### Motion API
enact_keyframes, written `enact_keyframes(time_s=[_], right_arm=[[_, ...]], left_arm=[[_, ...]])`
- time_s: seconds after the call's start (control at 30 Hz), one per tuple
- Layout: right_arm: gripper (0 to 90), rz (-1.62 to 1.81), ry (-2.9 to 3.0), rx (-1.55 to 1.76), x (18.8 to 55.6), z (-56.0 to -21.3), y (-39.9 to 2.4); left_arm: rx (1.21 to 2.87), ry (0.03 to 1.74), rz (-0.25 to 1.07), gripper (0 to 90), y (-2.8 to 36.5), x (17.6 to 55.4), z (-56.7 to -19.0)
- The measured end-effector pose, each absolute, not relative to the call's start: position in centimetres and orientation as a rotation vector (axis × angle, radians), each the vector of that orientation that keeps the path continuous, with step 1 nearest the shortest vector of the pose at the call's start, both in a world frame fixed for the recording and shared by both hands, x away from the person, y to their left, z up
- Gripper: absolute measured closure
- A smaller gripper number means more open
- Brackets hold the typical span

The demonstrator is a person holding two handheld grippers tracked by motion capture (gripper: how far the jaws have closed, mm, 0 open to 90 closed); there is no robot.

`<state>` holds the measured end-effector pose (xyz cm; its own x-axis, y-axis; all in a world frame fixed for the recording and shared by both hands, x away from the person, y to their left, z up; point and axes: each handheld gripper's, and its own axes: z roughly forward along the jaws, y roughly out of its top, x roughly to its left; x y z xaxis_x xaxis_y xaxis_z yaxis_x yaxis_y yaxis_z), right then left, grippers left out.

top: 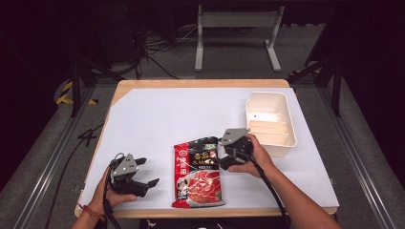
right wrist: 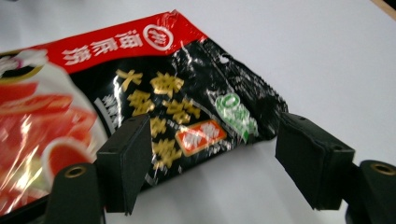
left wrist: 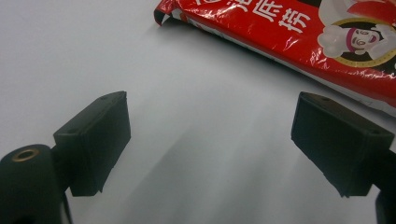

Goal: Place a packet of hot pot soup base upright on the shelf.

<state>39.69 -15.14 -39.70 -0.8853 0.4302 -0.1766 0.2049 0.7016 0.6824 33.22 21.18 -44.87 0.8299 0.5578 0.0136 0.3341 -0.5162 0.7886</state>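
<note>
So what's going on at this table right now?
A person holds a two-jaw gripper in each hand over a white-covered table. The right gripper is at the black corner of a red and black food packet, its fingers open around that corner without pressing it. The left gripper waits open beside the packet. A cream bin sits to the right.

High view: camera above the near edge, facing forward and down, whole tabletop point(top: 143, 114) in frame, floor beyond. Left gripper view: low and close, looking along its tongs point(left wrist: 210, 140) across the white surface. Right gripper view: equally close, angled down past its tongs point(right wrist: 210, 154). All three views share the red-and-black packet point(top: 198, 172).
</note>
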Motion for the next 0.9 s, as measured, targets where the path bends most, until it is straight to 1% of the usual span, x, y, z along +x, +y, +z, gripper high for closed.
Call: enact_keyframes(time_s=[0.07,0.1,0.3,0.6,0.7,0.77,0.8,0.83,0.87,0.9], right_arm=[[23.4,0.948,2.628,0.491,41.3,-40.3,-13.7],[21.6,0.934,2.640,0.492,41.6,-40.4,-13.3],[17.8,0.932,2.641,0.485,43.6,-40.9,-11.8],[15.2,0.954,2.754,0.573,46.3,-42.5,-10.3],[19.8,0.925,2.817,0.565,46.7,-42.5,-9.8],[27.1,0.928,2.867,0.557,46.9,-42.5,-9.6],[32.4,0.920,2.887,0.544,46.9,-42.4,-9.5],[42.0,0.930,2.923,0.514,46.9,-42.3,-9.5],[49.8,0.932,2.941,0.489,46.8,-42.2,-9.4],[49.8,0.932,2.941,0.489,46.8,-42.2,-9.4]], left_arm=[[2.167,0.654,0.338,13.0,21.1,33.3,-44.9],[2.170,0.651,0.340,13.0,21.1,33.3,-44.9],[2.170,0.657,0.335,13.0,21.1,33.3,-45.0],[2.190,0.648,0.335,13.3,21.0,33.3,-45.1],[2.195,0.644,0.336,13.3,21.0,33.3,-45.1],[2.195,0.641,0.328,13.3,21.0,33.3,-45.2],[2.197,0.641,0.329,13.3,20.9,33.3,-45.2],[2.199,0.643,0.320,13.3,20.9,33.2,-45.2],[2.199,0.643,0.320,13.3,20.9,33.2,-45.2],[2.203,0.642,0.322,13.3,20.9,33.2,-45.2]])
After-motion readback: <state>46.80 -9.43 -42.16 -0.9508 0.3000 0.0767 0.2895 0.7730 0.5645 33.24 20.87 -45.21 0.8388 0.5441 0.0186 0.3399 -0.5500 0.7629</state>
